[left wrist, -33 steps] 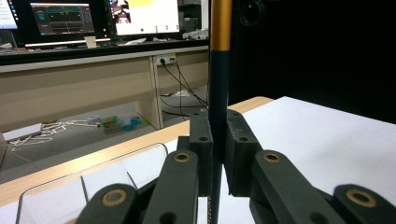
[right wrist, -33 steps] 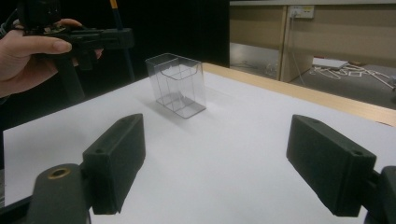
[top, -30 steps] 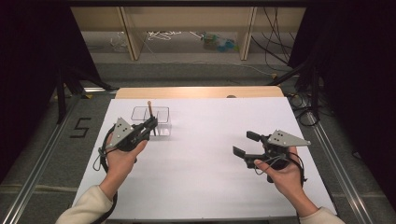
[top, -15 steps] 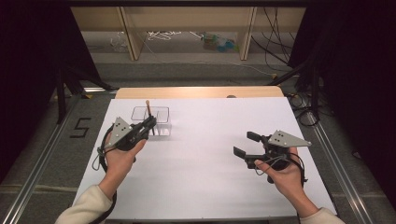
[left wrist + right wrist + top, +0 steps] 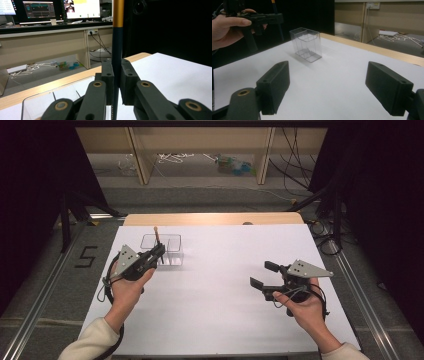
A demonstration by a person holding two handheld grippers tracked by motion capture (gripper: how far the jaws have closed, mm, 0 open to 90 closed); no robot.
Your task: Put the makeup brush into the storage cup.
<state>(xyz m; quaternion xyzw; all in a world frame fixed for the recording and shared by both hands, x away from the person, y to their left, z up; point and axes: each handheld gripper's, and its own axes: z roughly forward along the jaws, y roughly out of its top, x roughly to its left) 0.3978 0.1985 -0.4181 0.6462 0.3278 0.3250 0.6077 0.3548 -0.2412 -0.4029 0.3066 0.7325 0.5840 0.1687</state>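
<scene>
Black left claw (image 5: pixel 159 251) is clamped on a pencil (image 5: pixel 117 50), held upright just above the clear box (image 5: pixel 162 249) at the tabletop's (image 5: pixel 215 320) back left. Right claw (image 5: pixel 264 275) is wide open w/ nothing in it, well apart.

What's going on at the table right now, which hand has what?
A person works at a white table with a tool in each hand. The left tool is shut on a dark pencil with an orange top, holding it upright beside a clear plastic box near the table's far left. The pencil is not in the box yet, as far as the views show. The right tool stands open with nothing between its jaws, over bare table on the right.
</scene>
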